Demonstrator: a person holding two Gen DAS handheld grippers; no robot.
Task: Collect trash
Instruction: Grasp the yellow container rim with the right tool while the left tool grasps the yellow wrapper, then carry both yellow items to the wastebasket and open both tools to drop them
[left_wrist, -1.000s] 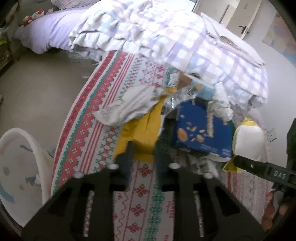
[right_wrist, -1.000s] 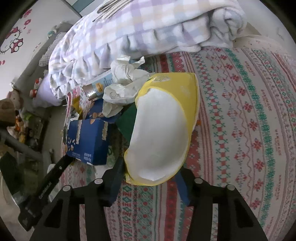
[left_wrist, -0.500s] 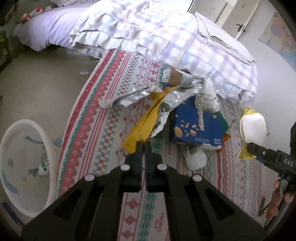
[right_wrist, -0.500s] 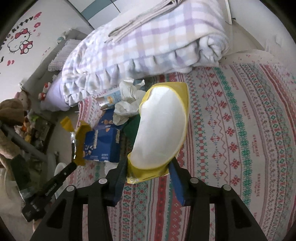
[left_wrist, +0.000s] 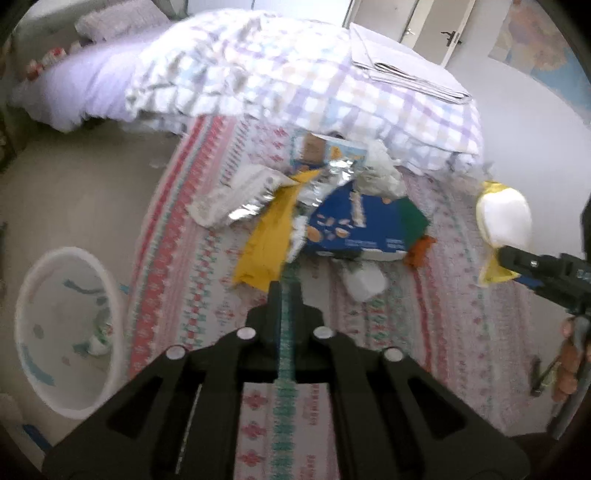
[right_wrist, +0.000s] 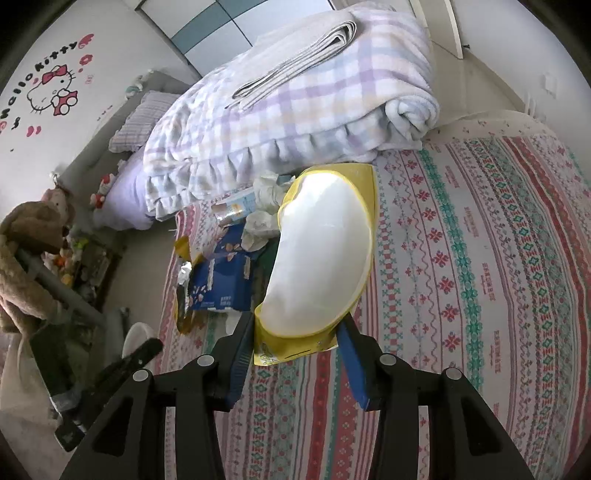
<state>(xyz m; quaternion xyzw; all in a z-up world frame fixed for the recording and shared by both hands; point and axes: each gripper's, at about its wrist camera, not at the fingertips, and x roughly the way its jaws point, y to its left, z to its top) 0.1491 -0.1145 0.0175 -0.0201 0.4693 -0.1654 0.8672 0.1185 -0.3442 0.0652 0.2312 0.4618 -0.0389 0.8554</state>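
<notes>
My left gripper (left_wrist: 285, 295) is shut on the lower end of a yellow and silver foil wrapper (left_wrist: 269, 236), which hangs up off the patterned rug (left_wrist: 207, 258). My right gripper (right_wrist: 295, 332) is shut on a puffy yellow and white bag (right_wrist: 321, 258) and holds it above the rug; the bag also shows in the left wrist view (left_wrist: 502, 221). A trash pile lies by the bed: a blue biscuit box (left_wrist: 354, 229), crumpled white paper (left_wrist: 380, 173), a white cup (left_wrist: 364, 282) and a green scrap (left_wrist: 412, 221).
A white waste basket (left_wrist: 70, 332) stands on the bare floor left of the rug, with some trash inside. A bed with a checked blanket (left_wrist: 295, 85) borders the rug at the back. A soft toy (right_wrist: 26, 236) and shelf sit at the far left.
My left gripper has shut on the wrapper and lifted it back off the pile. My right gripper has raised the yellow and white bag higher above the rug.
</notes>
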